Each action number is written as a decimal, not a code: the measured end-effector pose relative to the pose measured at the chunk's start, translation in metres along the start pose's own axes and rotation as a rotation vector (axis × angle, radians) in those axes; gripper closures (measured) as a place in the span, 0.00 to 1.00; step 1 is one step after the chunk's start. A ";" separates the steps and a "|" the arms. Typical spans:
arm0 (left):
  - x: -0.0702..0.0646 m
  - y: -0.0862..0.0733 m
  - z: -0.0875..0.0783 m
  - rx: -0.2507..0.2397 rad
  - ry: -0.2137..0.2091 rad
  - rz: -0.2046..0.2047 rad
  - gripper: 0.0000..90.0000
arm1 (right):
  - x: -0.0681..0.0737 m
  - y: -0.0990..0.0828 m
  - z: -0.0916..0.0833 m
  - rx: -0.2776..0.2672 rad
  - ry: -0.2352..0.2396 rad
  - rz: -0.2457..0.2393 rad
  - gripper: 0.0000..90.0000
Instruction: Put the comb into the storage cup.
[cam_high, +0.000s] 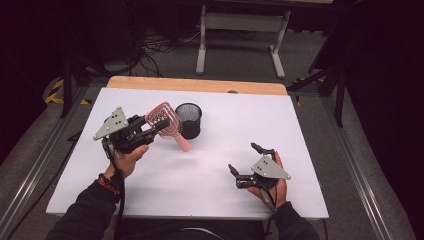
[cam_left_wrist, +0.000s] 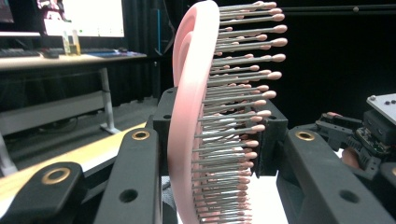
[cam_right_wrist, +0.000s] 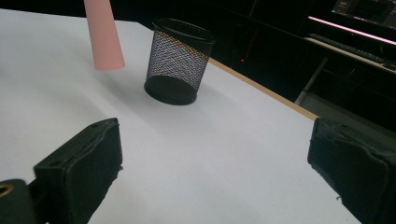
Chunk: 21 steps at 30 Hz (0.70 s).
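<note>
Bristles of thin metal wire, each tipped with a small pink ball, are seen standing in rows from the curved, vented head of a pink plastic hairbrush (cam_left_wrist: 191, 116). The hairbrush is clamped by its head between the black jaws of the left hand-held gripper (cam_high: 150, 131), which is held above the left part of the table (cam_high: 210, 165), a flat board with a smooth matt white top and a pale wooden far edge. In the high view, the smooth tapered handle is seen slanting down to the right, its rounded end lying just in front of a black cylindrical pencil cup of fine wire mesh (cam_high: 189, 120) that stands upright on the table. Whether handle and cup touch cannot be told.

The right hand-held gripper (cam_high: 245, 159) is held low over the near right part of the table, well apart from the hairbrush and cup. Its jaws are spread wide, with nothing between their blocky, rubber-faced pads (cam_right_wrist: 88, 163).
</note>
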<state>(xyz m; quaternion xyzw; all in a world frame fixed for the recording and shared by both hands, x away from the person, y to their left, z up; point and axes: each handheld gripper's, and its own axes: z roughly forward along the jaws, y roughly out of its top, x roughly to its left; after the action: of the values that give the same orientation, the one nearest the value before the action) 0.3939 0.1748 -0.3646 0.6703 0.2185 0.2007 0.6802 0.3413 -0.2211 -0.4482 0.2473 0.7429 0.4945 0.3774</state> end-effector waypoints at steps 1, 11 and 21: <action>0.001 0.001 0.000 -0.001 0.001 -0.001 0.70 | 0.000 0.000 0.000 0.001 0.000 -0.001 0.04; 0.008 0.027 0.005 0.002 0.042 0.038 0.70 | -0.001 0.000 -0.002 -0.013 -0.033 0.004 0.05; 0.011 0.050 0.012 -0.006 0.050 0.067 0.70 | 0.001 0.000 0.000 -0.001 -0.031 -0.016 0.06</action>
<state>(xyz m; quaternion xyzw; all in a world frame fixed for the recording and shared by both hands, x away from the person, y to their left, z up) 0.4107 0.1720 -0.3152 0.6701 0.2120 0.2407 0.6694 0.3403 -0.2203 -0.4489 0.2487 0.7386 0.4881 0.3929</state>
